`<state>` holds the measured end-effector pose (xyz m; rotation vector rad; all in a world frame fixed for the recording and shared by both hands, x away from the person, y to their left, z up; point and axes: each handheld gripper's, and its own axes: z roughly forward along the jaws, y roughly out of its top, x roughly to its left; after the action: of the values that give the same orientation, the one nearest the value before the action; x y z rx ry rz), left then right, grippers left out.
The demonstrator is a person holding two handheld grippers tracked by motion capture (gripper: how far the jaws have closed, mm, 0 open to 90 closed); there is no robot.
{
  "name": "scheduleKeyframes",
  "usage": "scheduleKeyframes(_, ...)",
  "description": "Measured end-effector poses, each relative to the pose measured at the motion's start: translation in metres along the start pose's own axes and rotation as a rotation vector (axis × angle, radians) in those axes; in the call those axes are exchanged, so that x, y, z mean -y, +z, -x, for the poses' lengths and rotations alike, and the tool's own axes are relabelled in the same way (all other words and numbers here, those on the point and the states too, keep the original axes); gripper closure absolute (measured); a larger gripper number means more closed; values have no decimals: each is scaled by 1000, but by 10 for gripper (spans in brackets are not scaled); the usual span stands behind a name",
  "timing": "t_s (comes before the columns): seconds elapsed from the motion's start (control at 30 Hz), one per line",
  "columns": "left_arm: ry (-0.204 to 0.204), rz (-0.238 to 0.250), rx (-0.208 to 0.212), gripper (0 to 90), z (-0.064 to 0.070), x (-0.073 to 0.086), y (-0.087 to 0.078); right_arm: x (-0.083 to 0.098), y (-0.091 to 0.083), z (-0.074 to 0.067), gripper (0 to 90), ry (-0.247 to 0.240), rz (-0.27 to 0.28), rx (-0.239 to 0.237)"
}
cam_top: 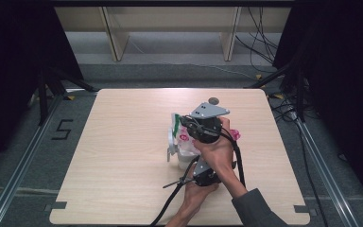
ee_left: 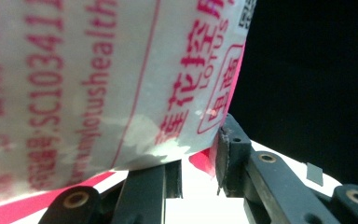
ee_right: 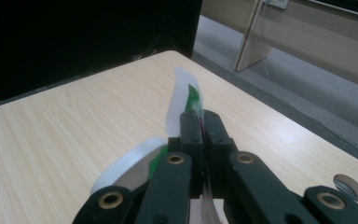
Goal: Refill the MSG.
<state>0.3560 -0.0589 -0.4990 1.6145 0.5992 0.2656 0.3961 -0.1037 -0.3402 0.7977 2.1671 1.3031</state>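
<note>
- Pinching the top edge of a white-and-pink packet (cam_top: 185, 137), the right gripper (ee_right: 200, 122) has its jaws pressed together on the film.
- Below, the left gripper (ee_left: 200, 175) clamps the packet's lower body — it stands upright between them, right above left.

Table (cam_top: 123, 142) bare all round; pouch (cam_top: 182, 137) mid-table sole obstacle.

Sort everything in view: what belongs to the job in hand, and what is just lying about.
In the job:
- printed bag
- left gripper, clamped on the bag
- right gripper, shut on the bag's top edge

Lying about:
- table
- cables on the floor
- wooden legs behind
</note>
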Motion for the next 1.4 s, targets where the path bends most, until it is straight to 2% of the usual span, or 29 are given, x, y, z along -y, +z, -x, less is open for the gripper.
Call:
scheduleKeyframes(0.03, -1, -4, 1, 740, 0, 0, 0, 1, -1, 0, 897, 21, -15, -6)
scheduleKeyframes(0.07, -3, -11, 5, 738, 0, 1, 0, 1, -1, 1, 897, 4, -3, -5)
scheduleKeyframes(0.1, -4, -7, 3, 736, 0, 1, 0, 2, -1, 1, 897, 17, -8, -18)
scheduleKeyframes(0.13, -3, -9, 4, 735, 0, 1, 0, 2, -2, 1, 897, 10, -9, -4)
scheduleKeyframes(0.17, -1, -20, 5, 735, -1, 1, 0, 2, -3, 0, 898, 43, -19, -9)
scheduleKeyframes(0.2, -5, -23, 6, 734, -1, 2, 0, 2, -4, 1, 897, 32, -13, -11)
scheduleKeyframes(0.23, -4, -24, 5, 733, -2, 2, -1, 3, -4, 2, 897, 42, -3, -5)
scheduleKeyframes(0.3, -5, -32, 3, 730, -2, 2, -1, 2, -5, 4, 897, 18, 11, -13)
scheduleKeyframes(0.47, -13, -45, 2, 725, -2, 6, -2, 4, -12, 5, 898, 35, 8, -21)
scheduleKeyframes(0.5, -12, -49, -1, 725, -2, 6, -2, 5, -12, 6, 898, 23, 24, -16)
scheduleKeyframes(0.57, -10, -59, 3, 725, -2, 7, -2, 6, -14, 5, 899, 37, 29, -15)
scheduleKeyframes(0.6, -9, -60, 4, 725, -2, 7, -2, 7, -17, 5, 899, 52, 14, -26)
scheduleKeyframes(0.63, -7, -61, 7, 725, -2, 8, -3, 7, -18, 7, 899, 34, 16, -29)
scheduleKeyframes(0.7, -11, -68, 10, 724, -2, 8, -3, 7, -22, 8, 899, 29, 28, -23)
scheduleKeyframes(0.8, -8, -77, 3, 710, -1, 10, -2, 8, -29, 8, 899, 42, 27, -18)
scheduleKeyframes(0.83, -48, -40, 17, 702, 2, 11, 0, 8, -31, 10, 900, 31, 28, -10)
scheduleKeyframes(1.0, -49, -64, 29, 692, 3, 13, 1, 13, -36, 12, 900, 41, 44, 4)
scheduleKeyframes(1.1, -51, -72, 25, 668, 3, 14, 1, 15, -42, 15, 900, 45, 54, -14)
scheduleKeyframes(1.13, -50, -73, 24, 663, 4, 15, 1, 16, -44, 14, 900, 51, 50, -5)
scheduleKeyframes(1.17, -48, -76, 25, 660, 4, 15, 1, 16, -46, 16, 900, 32, 54, 4)
scheduleKeyframes(1.23, -42, -90, 32, 649, 5, 16, 1, 19, -52, 18, 900, 59, 62, -1)
scheduleKeyframes(1.27, -43, -92, 25, 643, 5, 16, 1, 21, -54, 21, 900, 45, 73, -4)
scheduleKeyframes(1.3, -35, -99, 34, 640, 5, 17, 2, 22, -56, 20, 900, 72, 81, -4)
scheduleKeyframes(1.33, -36, -106, 31, 640, 5, 17, 1, 24, -60, 22, 900, 55, 91, -4)
scheduleKeyframes(1.37, -41, -106, 25, 638, 6, 18, 1, 25, -62, 22, 900, 72, 95, 0)
scheduleKeyframes(1.4, -35, -117, 21, 637, 7, 17, 0, 26, -65, 23, 900, 68, 101, 9)
